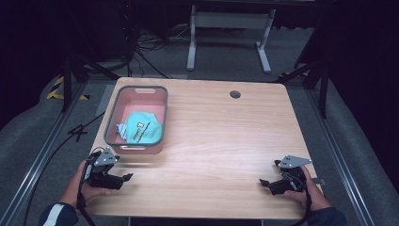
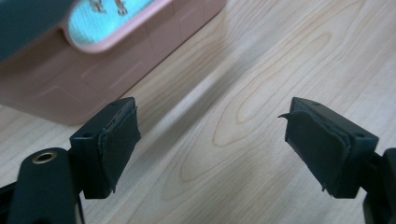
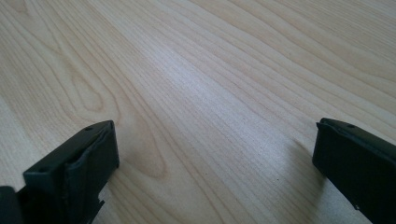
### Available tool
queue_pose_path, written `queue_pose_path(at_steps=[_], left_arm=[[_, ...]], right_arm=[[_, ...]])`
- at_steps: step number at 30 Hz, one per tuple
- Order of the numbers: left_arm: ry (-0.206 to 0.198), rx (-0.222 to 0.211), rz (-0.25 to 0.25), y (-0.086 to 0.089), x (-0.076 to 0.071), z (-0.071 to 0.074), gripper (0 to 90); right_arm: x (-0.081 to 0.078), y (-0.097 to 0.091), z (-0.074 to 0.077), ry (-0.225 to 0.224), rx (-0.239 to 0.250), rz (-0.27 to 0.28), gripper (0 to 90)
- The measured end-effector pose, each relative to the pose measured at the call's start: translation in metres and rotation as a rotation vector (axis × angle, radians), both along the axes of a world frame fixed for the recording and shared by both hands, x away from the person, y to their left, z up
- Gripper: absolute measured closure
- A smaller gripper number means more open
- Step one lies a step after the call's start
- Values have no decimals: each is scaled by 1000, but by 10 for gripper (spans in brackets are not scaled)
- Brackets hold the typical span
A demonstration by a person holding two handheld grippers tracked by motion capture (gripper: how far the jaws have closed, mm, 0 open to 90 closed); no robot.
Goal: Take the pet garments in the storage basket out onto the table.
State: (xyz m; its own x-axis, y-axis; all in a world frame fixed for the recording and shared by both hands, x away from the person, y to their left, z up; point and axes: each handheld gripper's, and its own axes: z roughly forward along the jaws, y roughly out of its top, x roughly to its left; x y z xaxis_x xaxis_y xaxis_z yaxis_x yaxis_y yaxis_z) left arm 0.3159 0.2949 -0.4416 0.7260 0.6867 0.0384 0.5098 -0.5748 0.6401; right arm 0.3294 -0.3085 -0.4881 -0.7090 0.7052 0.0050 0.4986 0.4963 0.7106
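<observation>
Left to right: left gripper (image 1: 123,178), fingers (image 2: 116,144) released and empty, just before the pink basket (image 1: 113,123); teal cloth (image 1: 145,128) already lies inside it, so stowing appears done; bare wooden bench (image 1: 221,141); right gripper (image 1: 264,182), fingers (image 3: 77,179) spread, holding nothing

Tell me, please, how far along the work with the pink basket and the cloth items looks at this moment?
Looks done: a teal cloth and a striped item lie inside the pink basket. In hand: nothing; the left gripper and right gripper both stand open over the table. Left: nothing loose shows on the wood, so perhaps little remains.
</observation>
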Motion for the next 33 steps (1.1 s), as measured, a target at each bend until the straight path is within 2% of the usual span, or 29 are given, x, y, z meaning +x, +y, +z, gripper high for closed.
queue_pose_path(at_steps=[5, 6, 9, 10, 18, 22, 25, 29, 33], left_arm=[[-29, -3, -8, 1, -2, 11, 179], [-42, -12, -10, 1, -3, 17, 179], [-51, -24, -13, 1, -4, 23, 177], [-68, -27, -2, 1, -5, 28, 175], [-94, -35, -14, 1, -2, 49, 163], [-105, -36, -27, -3, 5, 60, 158], [-107, -20, -34, -7, 9, 66, 158], [-113, 0, -56, -15, 25, 79, 158], [-105, 21, -54, -19, 35, 84, 158]], right_arm=[[0, 0, 0, 0, 0, 0, 6], [0, 0, 0, 0, 0, 0, 6], [0, 0, 0, 0, 0, 0, 6], [0, 0, 0, 0, 0, 0, 6], [0, 0, 0, 0, 0, 0, 6], [0, 0, 0, 0, 0, 0, 6], [0, 0, 0, 0, 0, 0, 6], [0, 0, 0, 0, 0, 0, 6], [0, 0, 0, 0, 0, 0, 6]])
